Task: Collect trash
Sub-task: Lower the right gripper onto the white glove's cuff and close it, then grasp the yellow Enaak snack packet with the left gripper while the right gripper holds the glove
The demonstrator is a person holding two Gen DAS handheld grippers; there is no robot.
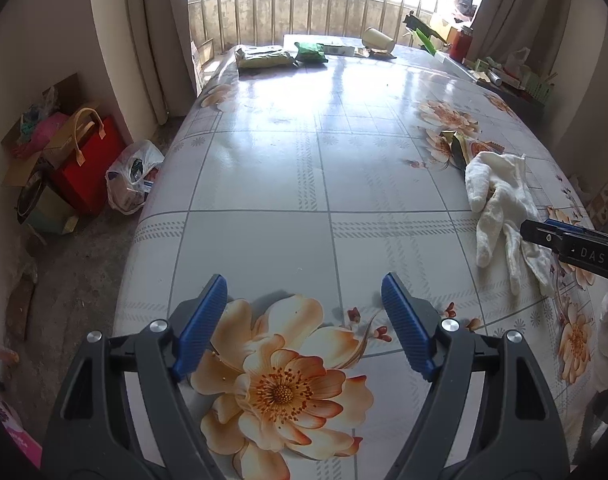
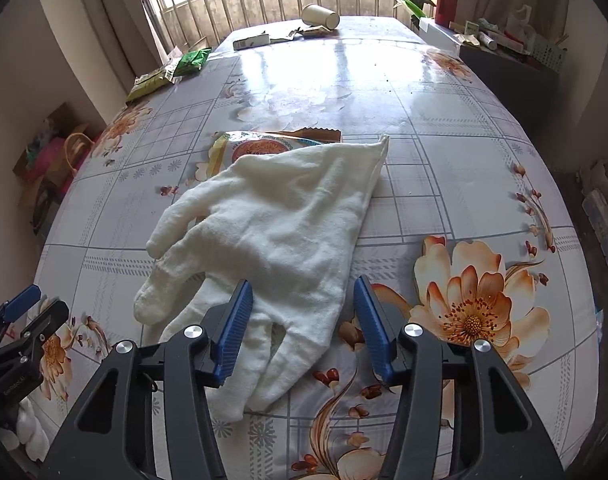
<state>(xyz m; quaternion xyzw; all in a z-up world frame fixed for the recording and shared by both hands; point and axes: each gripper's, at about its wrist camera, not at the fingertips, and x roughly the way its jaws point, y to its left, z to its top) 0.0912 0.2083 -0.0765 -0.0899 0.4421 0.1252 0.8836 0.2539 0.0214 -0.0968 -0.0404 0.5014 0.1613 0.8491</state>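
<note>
My right gripper (image 2: 300, 320) fingers straddle the white glove (image 2: 280, 216), half-narrowed, not yet pinching; I should press lower before squeezing. Left gripper (image 1: 304, 308) hangs wide, empty.

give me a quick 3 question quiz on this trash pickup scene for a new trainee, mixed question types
1. True or false: the white glove lies partly on top of a snack wrapper.
2. Multiple choice: what is between the right tongs? A) a paper cup B) fingers of the white glove C) a green packet
3. Short answer: how does the paper cup at the far end of the table lie, and what is between the left tongs?

Key
1. True.
2. B; the pads do not visibly press on the glove.
3. The cup is tipped on its side; the left tongs are open over bare tablecloth, holding nothing.
</note>
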